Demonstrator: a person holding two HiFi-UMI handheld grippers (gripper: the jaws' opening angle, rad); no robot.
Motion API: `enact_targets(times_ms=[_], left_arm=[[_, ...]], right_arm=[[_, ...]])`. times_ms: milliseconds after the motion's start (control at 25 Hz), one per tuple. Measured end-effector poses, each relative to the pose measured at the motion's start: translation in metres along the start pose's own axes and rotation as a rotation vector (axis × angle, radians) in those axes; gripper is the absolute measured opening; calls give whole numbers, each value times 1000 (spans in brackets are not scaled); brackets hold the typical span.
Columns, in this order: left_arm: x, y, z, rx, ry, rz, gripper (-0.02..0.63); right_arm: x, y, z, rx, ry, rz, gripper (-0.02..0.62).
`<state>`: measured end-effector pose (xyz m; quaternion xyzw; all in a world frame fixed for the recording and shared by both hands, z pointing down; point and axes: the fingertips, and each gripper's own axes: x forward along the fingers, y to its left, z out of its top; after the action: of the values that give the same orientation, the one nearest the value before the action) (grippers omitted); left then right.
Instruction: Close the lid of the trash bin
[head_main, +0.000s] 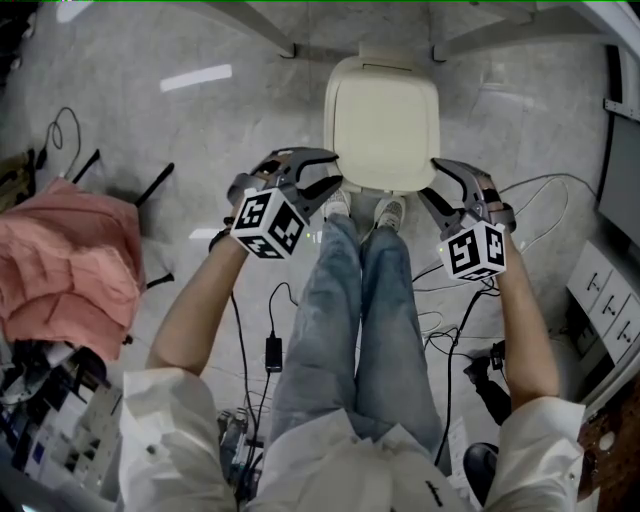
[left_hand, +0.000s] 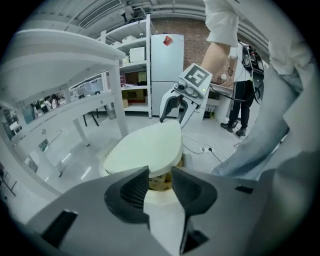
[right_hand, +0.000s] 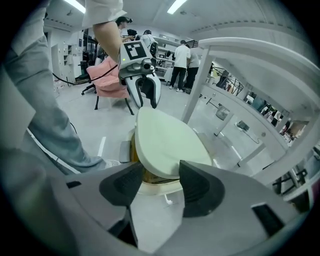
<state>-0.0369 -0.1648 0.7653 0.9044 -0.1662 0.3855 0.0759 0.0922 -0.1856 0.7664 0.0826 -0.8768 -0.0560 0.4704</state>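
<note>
Head view, left to right: a pink chair (head_main: 65, 270) at 9 o'clock; the left gripper (head_main: 335, 172), jaws apart with nothing between the pads, near the 8 o'clock corner of the trash bin (head_main: 383, 62); the bin's cream lid (head_main: 385, 125) at 12 o'clock — tilted, with a gap above the rim in both gripper views; the right gripper (head_main: 432, 182), jaws likewise apart and empty, near the 4 o'clock corner.

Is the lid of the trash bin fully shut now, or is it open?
Partly open: in both gripper views the lid stands tilted above the bin's rim, with a gap showing brownish contents.
</note>
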Motion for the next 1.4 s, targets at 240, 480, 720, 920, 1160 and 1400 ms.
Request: enact_targets(times_ms=[240,480,720,920,1160,1400], left_arm=[[9,-4,-9,-53,4,-26,147],[13,-7,-14,-88,7,-46,146],[20,-8,-21,-147,8,-59,144],[25,-9,-27,-205,22,-64,140],[33,-8,-33,-256,34,-46,124],[40,-8,-38,-261,56,-19,108]], right_arm=[[9,10,-7,22,20,43,256],[12,16,-10,61,32,105,262],[18,18,-12,147,27,131,261],[24,20,-14,240,26,153,262],[30,23,-17,326,19,148,237],[38,24,-17,382,7,124,161]])
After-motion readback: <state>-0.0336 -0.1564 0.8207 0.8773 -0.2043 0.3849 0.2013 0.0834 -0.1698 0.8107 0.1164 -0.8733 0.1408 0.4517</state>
